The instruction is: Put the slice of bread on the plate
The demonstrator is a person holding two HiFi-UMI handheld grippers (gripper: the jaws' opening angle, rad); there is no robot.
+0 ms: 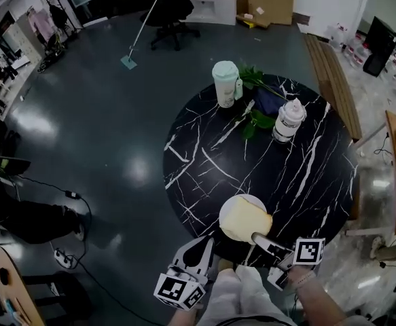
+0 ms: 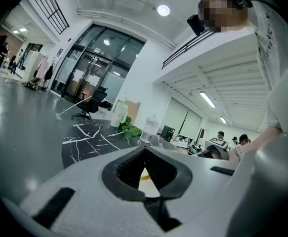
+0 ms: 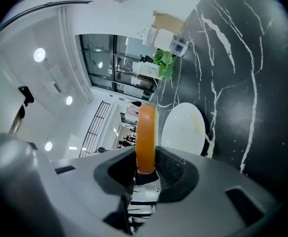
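So the right gripper [image 1: 257,237] is clamped on the slice of bread [image 1: 245,221], holding it flat right over the near part of the white plate [image 1: 245,198]. The plate sits by the near edge of the round black marble table [image 1: 299,175]. Can't tell if the bread's actually touching the plate. The left gripper [image 1: 206,244] hangs just off the table edge, jaws closed on nothing. Further back there's a lidded cup [image 1: 225,83], a bottle [image 1: 289,119] and some green leaves [image 1: 260,119] between them.
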